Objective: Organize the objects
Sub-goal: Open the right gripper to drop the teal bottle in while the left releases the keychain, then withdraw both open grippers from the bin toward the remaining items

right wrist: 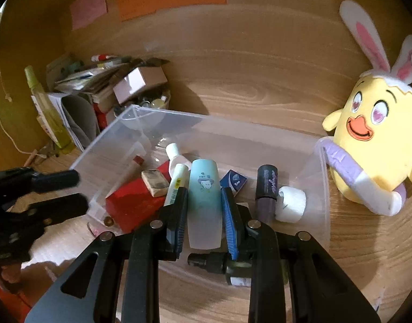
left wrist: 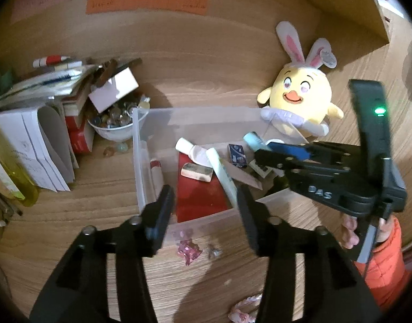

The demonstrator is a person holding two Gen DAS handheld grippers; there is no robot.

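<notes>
Two grippers, right gripper [right wrist: 204,202] clamping teal bottle [right wrist: 204,188] over clear bin [right wrist: 323,188], left gripper [left wrist: 203,215] apparently empty, parted.

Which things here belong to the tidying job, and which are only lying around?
Job:
- clear bin
- pale blue tube, clamped in the right tool
- left tool, open over the bin
- red box, eraser, purple tube inside

Lying about:
- chick plush
- paper stack
- bowl

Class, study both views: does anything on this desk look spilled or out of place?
Yes. Small pink bits lie scattered on the desk just outside the clear bin, and a couple of marbles sit loose beside the white bowl instead of in it.
</notes>
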